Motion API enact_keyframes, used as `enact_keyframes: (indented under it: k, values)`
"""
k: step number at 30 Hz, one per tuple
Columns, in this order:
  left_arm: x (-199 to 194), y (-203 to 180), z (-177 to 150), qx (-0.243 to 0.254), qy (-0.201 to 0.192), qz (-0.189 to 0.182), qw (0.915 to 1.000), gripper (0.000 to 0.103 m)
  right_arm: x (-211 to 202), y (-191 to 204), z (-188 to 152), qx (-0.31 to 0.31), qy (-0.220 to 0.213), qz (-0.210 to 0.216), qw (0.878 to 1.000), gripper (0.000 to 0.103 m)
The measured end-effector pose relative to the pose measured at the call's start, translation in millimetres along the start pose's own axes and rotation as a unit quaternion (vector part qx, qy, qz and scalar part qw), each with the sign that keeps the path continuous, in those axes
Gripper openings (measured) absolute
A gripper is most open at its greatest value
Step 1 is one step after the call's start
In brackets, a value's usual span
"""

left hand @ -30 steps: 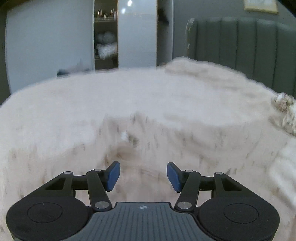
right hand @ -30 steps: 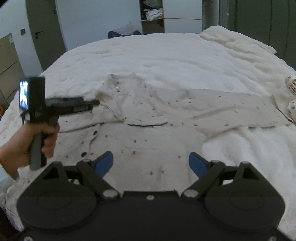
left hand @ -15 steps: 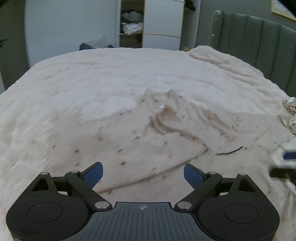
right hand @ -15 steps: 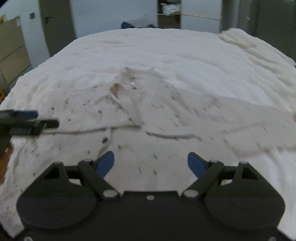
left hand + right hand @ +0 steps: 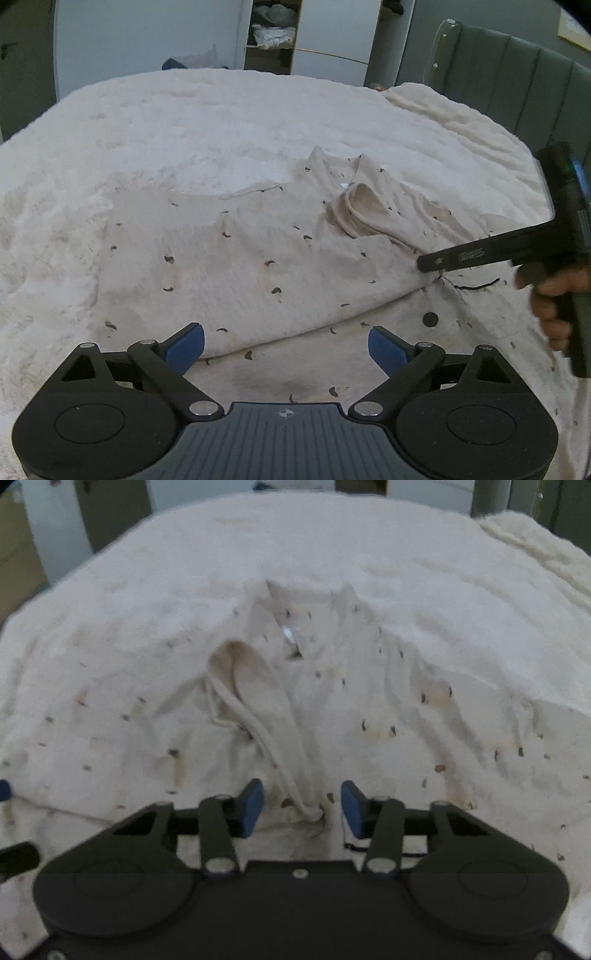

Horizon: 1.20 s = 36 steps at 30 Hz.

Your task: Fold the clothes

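A fluffy cream bed cover (image 5: 184, 122) fills the left of the left wrist view, and one pale garment (image 5: 258, 240), dotted with small dark marks, lies spread on it from the middle toward the right. One white label (image 5: 343, 185) sits inside its collar, with no writing that can be read, and one dark round button (image 5: 429, 318) shows near its lower right.

The left gripper (image 5: 286, 343) hangs over the garment's near hem with its blue pads wide apart and nothing between them. Its body carries one small round emblem (image 5: 284, 413).

At the right edge one hand (image 5: 554, 302) holds the right gripper (image 5: 423, 264), whose tip meets the cloth below the collar. One line of raised lettering (image 5: 470, 254) runs along its finger (too blurred to read with any confidence).

In the right wrist view that claw's jaws have just been closing. A rolled fold of the garment lies between the two blue pads (image 5: 251, 808), which stand apart from it on either side.
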<state>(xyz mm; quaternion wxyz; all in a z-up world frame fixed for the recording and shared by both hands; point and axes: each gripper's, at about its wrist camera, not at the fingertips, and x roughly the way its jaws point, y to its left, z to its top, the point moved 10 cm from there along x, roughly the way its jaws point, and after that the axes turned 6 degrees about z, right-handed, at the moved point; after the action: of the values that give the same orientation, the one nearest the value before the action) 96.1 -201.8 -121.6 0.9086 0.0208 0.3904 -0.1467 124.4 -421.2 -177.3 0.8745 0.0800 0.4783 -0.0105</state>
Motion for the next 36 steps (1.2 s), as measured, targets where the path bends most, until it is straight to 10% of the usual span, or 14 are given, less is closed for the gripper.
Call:
enact_keyframes:
  k: [8, 14, 19, 26, 32, 36]
  values:
    - [-7.1, 22.0, 1.1, -0.048, -0.002, -0.022, 0.9986, 0.094, -74.3, 1.7, -1.8, 0.028, 0.002, 0.047, 0.998, 0.001]
    - [-4.6, 64.3, 5.2, -0.088, -0.002, 0.0, 0.9961, 0.094, -72.8, -3.1, 27.2, -0.074, -0.035, -0.077, 0.994, 0.039]
    - [-17.4, 148.1, -3.7, -0.199, -0.009, 0.012, 0.98, 0.092, -51.4, 65.6, 67.1, -0.1, -0.048, 0.015, 0.994, 0.05]
    - [-1.3, 182.5, -16.8, -0.284, 0.022, -0.042, 0.9577, 0.057, 15.5, 217.4, 120.8, -0.077, -0.014, 0.117, 0.99, 0.053]
    - [21.0, 157.4, -19.3, -0.258, 0.05, -0.064, 0.9628, 0.032, 85.6, 288.5, 132.6, -0.06, 0.059, 0.086, 0.993, 0.047]
    - [23.5, 152.8, -24.5, -0.26, 0.056, -0.051, 0.9626, 0.005, 114.1, 297.7, 125.4, -0.063, 0.088, 0.042, 0.993, 0.001]
